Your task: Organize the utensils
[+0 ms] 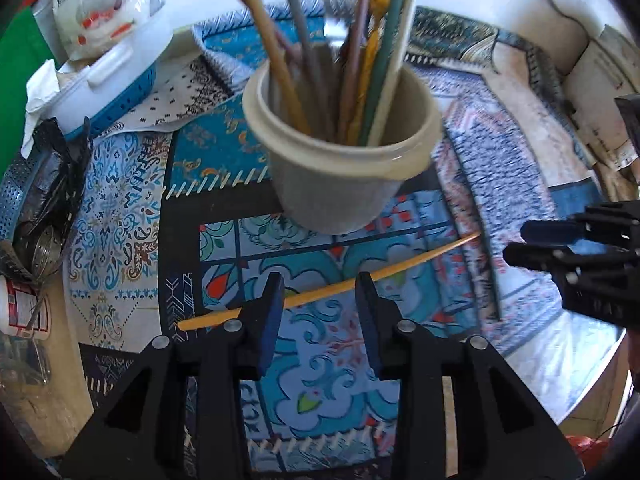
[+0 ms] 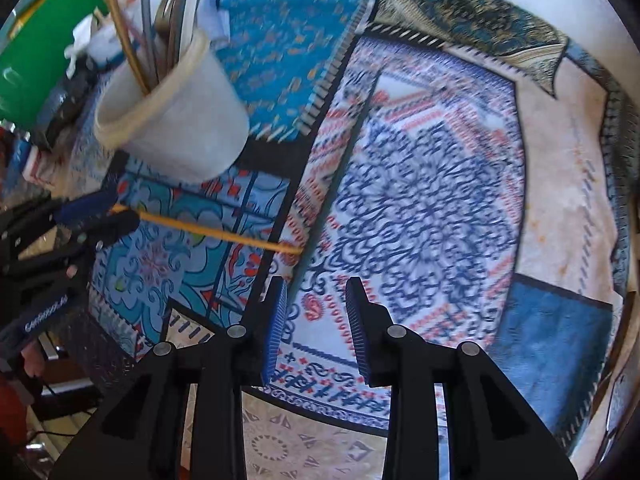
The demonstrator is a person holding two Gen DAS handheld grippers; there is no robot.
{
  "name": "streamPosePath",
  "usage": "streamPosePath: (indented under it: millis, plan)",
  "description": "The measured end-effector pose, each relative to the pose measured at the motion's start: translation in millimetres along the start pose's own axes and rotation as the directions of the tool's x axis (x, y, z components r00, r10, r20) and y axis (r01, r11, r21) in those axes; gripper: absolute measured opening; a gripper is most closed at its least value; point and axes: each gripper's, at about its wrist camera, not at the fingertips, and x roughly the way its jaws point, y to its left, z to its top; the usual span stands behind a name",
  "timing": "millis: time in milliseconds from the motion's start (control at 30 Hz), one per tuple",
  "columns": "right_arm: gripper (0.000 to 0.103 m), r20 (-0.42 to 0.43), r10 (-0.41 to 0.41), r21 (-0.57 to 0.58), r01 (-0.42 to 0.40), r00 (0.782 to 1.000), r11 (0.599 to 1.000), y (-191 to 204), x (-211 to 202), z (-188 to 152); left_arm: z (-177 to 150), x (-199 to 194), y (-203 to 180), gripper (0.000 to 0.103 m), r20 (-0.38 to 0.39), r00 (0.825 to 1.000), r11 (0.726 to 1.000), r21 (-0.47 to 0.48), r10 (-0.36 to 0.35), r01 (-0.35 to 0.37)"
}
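A beige cup [image 1: 332, 188] stands on the patterned cloth and holds several chopsticks and a fork [image 1: 336, 0]. One yellow chopstick [image 1: 420, 260] lies on the cloth in front of the cup. My left gripper [image 1: 320, 284] hangs over it, open, and the stick runs crosswise under both fingertips, which do not clamp it. My right gripper [image 1: 516, 242] is at the right edge of the left wrist view. In the right wrist view the right gripper [image 2: 316, 286] is open over the cloth, empty, just short of the chopstick's [image 2: 216, 234] near end. The cup [image 2: 188, 128] and left gripper [image 2: 124, 209] are at the left.
A white and blue basket [image 1: 116, 80] with a plastic bag [image 1: 96, 4] on it sits back left, beside a green sheet [image 1: 20, 80]. A perforated metal tray [image 1: 20, 184] and a black bag [image 1: 64, 168] crowd the left edge. The round table's rim [image 1: 580, 360] curves at the right.
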Motion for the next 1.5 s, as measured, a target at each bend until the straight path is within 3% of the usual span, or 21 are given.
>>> streamPosePath:
  millis: [233, 333, 400, 567, 700, 867, 1133, 1367, 1500]
  plan:
    - [0.027, 0.034, -0.085, -0.009, 0.085, 0.996, 0.996, 11, 15, -5, 1, 19, 5, 0.046, -0.003, 1.0, 0.999, 0.035, -0.021, 0.021]
    - [0.007, 0.046, -0.117, 0.008, 0.117, 0.992, 0.993, 1, 12, -10, 1, 21, 3, 0.047, -0.013, 0.998, 0.998, 0.026, -0.055, 0.055]
    - [0.007, 0.04, -0.123, 0.035, 0.122, 0.992, 0.992, -13, 8, -15, 1, 25, 0, 0.047, -0.045, 0.994, 0.995, 0.011, -0.102, 0.102]
    - [0.006, 0.017, -0.129, 0.137, 0.125, 0.992, 0.983, -74, -8, -38, -9, 22, -33, 0.046, -0.073, 0.995, 0.99, 0.121, -0.07, 0.078]
    - [0.007, -0.009, -0.103, 0.215, 0.102, 0.995, 0.971, -123, -20, -61, -16, 20, -62, 0.022, -0.098, 0.99, 0.979, 0.165, -0.104, 0.119]
    - [0.007, -0.029, -0.074, 0.198, 0.079, 0.997, 0.977, -161, -28, -74, -10, 24, -86, 0.008, -0.123, 0.984, 0.98, 0.14, -0.128, 0.145]
    - [0.012, 0.0, -0.067, 0.201, 0.066, 0.998, 0.977, -197, -28, -22, 7, 31, -117, 0.003, -0.126, 0.976, 0.977, 0.099, -0.175, 0.188]
    - [0.012, -0.021, -0.14, 0.091, 0.142, 0.99, 0.986, -192, -21, 20, 24, 39, -126, 0.003, -0.12, 0.97, 0.975, 0.041, -0.211, 0.217]
    - [0.006, -0.023, -0.148, 0.057, 0.149, 0.989, 0.987, -194, -23, 27, 43, 51, -139, 0.003, -0.131, 0.962, 0.97, -0.005, -0.24, 0.242]
